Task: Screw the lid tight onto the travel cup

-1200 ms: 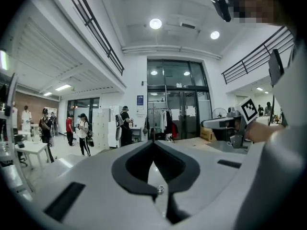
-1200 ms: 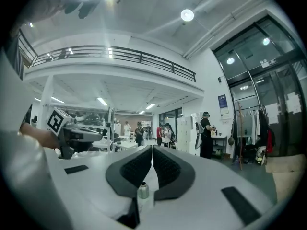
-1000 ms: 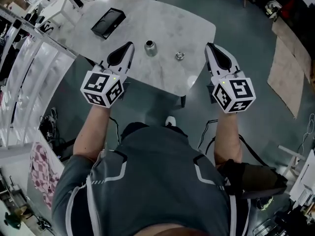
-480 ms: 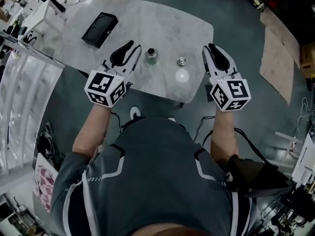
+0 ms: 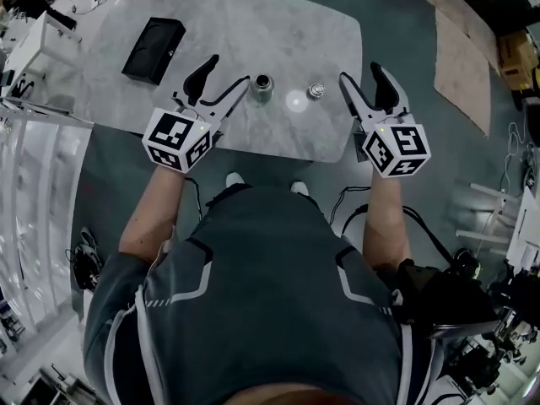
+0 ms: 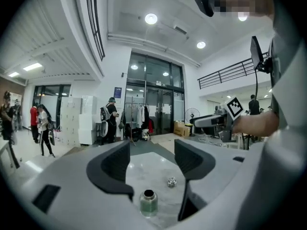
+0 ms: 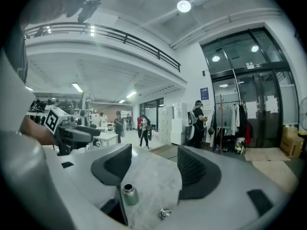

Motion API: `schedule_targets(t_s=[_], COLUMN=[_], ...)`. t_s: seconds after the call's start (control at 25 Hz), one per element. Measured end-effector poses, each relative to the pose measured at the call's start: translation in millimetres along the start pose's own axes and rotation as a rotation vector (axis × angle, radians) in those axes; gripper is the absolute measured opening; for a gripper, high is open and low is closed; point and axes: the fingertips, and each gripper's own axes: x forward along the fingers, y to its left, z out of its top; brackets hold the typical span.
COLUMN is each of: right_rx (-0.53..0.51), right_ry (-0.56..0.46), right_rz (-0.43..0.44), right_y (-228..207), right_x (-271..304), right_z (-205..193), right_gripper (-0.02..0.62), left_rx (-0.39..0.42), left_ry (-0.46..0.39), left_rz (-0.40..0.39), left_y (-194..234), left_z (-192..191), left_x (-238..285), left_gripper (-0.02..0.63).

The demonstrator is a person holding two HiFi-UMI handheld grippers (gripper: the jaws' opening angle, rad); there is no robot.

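Note:
A small metal travel cup (image 5: 262, 87) stands upright and open-topped on the marble table (image 5: 278, 32), with its silver lid (image 5: 315, 90) lying on the table just to its right. My left gripper (image 5: 221, 78) hovers over the table left of the cup, and its jaws have just been opening with nothing between them. My right gripper (image 5: 363, 78) is right of the lid, its jaws also just opened and empty. The left gripper view shows the cup (image 6: 148, 202) low between the jaws and the lid (image 6: 171, 181) beyond. In the right gripper view the cup (image 7: 128, 194) and lid (image 7: 165, 213) sit low.
A flat black case (image 5: 154, 49) lies at the table's far left. A light's bright reflection (image 5: 295, 101) shows on the marble between cup and lid. The table's near edge (image 5: 278, 148) runs just under both grippers. People stand far off in the hall (image 6: 111, 119).
Both grippers have moved forward and down over the table toward the cup and lid. Their jaws, shut before, now stand apart.

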Motion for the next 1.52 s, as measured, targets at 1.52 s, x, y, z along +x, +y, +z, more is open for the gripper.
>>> schedule_targets(t_s=[1.52], right_rx=[0.085], right_ry=[0.514], right_rz=[0.088], right_y=[-47], right_x=[99], right_z=[-350], right_gripper=[0.324], left_rx=[-0.076], left_ry=[0.381], left_rz=[0.042], left_y=[17], left_z=[-322], left_x=[131], left_gripper=[0.397])
